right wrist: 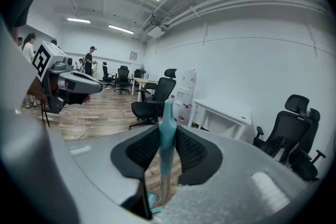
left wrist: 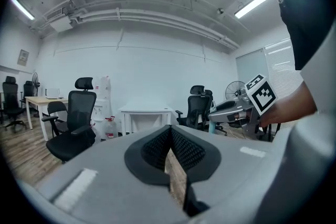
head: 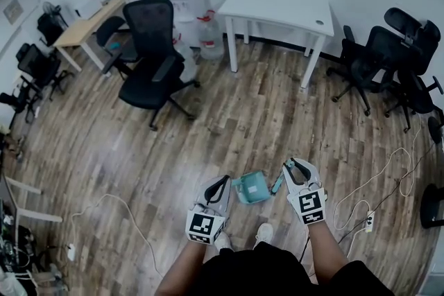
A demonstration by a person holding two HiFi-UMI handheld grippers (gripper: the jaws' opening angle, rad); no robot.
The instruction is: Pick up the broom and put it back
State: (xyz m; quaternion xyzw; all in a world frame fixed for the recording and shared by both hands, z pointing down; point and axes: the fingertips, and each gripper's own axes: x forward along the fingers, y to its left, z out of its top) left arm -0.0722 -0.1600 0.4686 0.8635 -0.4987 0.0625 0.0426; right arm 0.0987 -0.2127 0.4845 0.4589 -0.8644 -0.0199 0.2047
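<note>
Down by the person's feet, the right gripper (head: pixel 290 164) is clamped on the teal handle of the broom (right wrist: pixel 167 128). In the right gripper view both ribbed pads (right wrist: pixel 193 150) press against the handle from either side. The handle stands upright between them, its pointed tip rising above the jaws and a bare metal shaft running down below them. In the head view the handle shows as a short teal strip just beside a teal dustpan (head: pixel 251 187), which sits low between the two grippers above the wooden floor (head: pixel 243 121); whether broom and dustpan are joined cannot be told. The left gripper (left wrist: pixel 170 136) holds nothing: its jaws meet at the tips, with only a thin sliver of floor visible lower between the pads. It hangs just to the left of the dustpan, apart from it, with its marker cube (head: pixel 202 226) turned toward the head camera. Further off, a white table (head: pixel 277 7) stands against the far wall and a black office chair (head: pixel 149 59) stands to its left. A pale cable (head: pixel 388 173) loops over the floor well to the right of the person's white shoes (head: pixel 263 232).
</note>
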